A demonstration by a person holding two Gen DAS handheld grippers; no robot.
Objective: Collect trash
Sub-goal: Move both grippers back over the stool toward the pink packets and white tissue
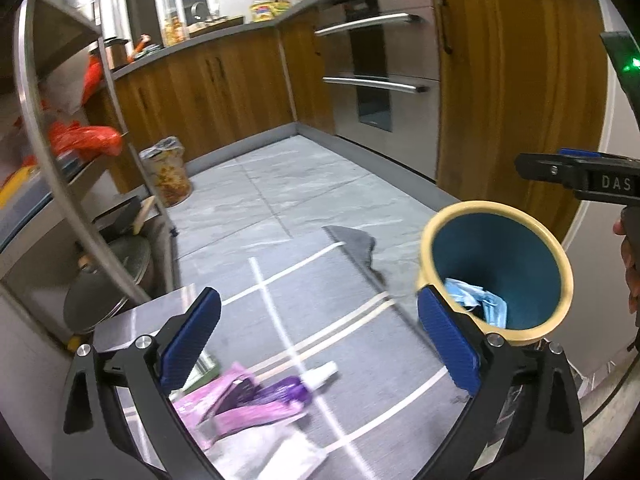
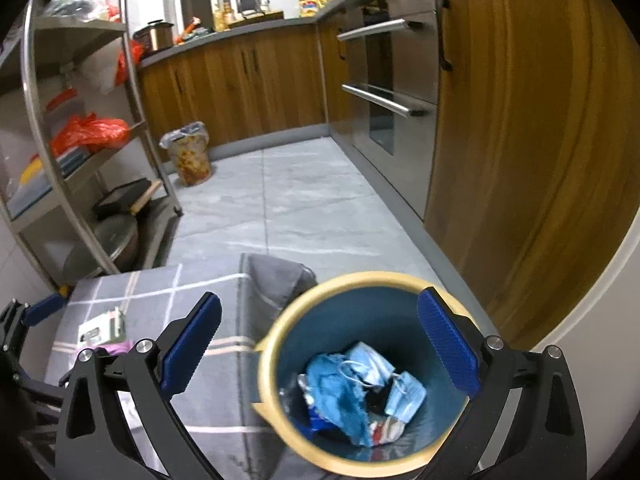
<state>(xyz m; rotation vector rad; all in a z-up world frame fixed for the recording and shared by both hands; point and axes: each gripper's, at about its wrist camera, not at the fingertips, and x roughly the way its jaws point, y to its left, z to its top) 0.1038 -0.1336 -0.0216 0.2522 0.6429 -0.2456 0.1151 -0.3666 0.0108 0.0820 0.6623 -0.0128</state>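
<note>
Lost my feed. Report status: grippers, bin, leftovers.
Left gripper and right gripper open, empty. Bin holds face masks, wrappers. Purple packet and white tube on rug. Nothing blocking.

We held our left gripper (image 1: 318,344) and right gripper (image 2: 318,344) angled downward, jaws wide apart and empty.

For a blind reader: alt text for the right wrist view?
The open right gripper hovers over a bin holding blue masks and wrappers. A grey rug with litter lies to its left, in a kitchen.
</note>
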